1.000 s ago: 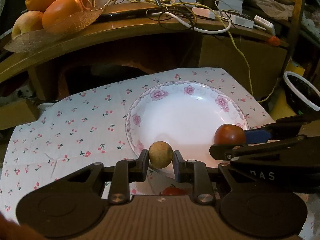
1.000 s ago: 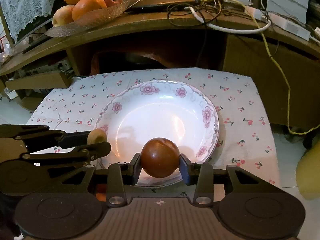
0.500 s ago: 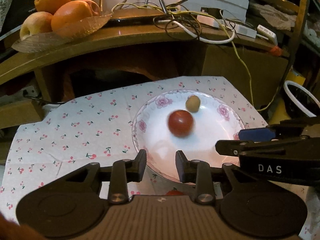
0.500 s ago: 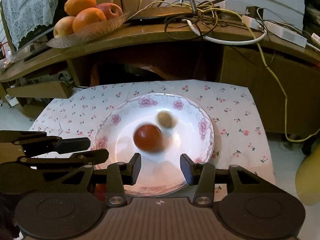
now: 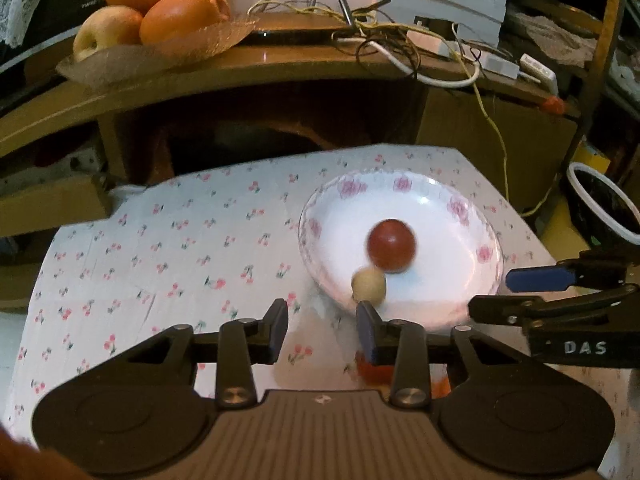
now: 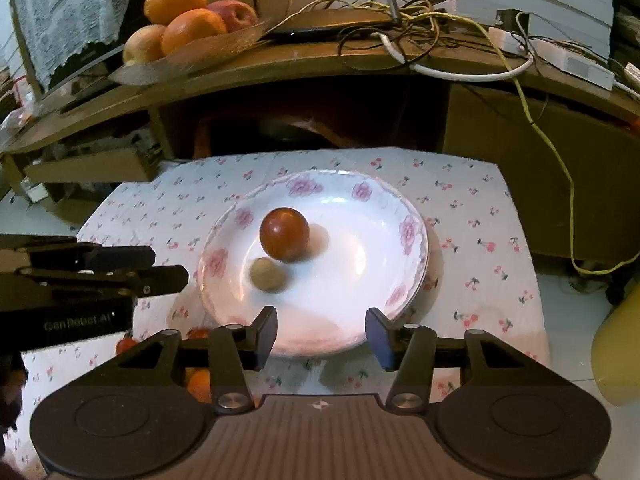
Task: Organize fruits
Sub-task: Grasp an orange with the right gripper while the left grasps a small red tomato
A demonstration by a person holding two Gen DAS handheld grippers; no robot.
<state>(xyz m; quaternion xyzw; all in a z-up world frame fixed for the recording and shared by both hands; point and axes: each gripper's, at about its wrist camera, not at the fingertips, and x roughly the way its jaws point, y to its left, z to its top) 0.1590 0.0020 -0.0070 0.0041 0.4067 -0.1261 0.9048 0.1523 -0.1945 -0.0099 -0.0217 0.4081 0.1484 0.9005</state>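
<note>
One plate (image 6: 416, 240); two fruits: red (image 6: 284, 233), tan (image 6: 267, 274).

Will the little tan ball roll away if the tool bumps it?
Probably. The tan ball is round and sits loose on the smooth, glossy plate, so a nudge should set it rolling. The plate's raised rim would likely keep it in, and the red fruit beside it may stop it.

Small orange-red fruits (image 6: 199, 384) half hidden under gripper, kind unclear

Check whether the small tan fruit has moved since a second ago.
Yes. The small tan fruit left the left hand-held gripper, whose jaws have just been opening, and now lies in the plate beside the red fruit.
</note>
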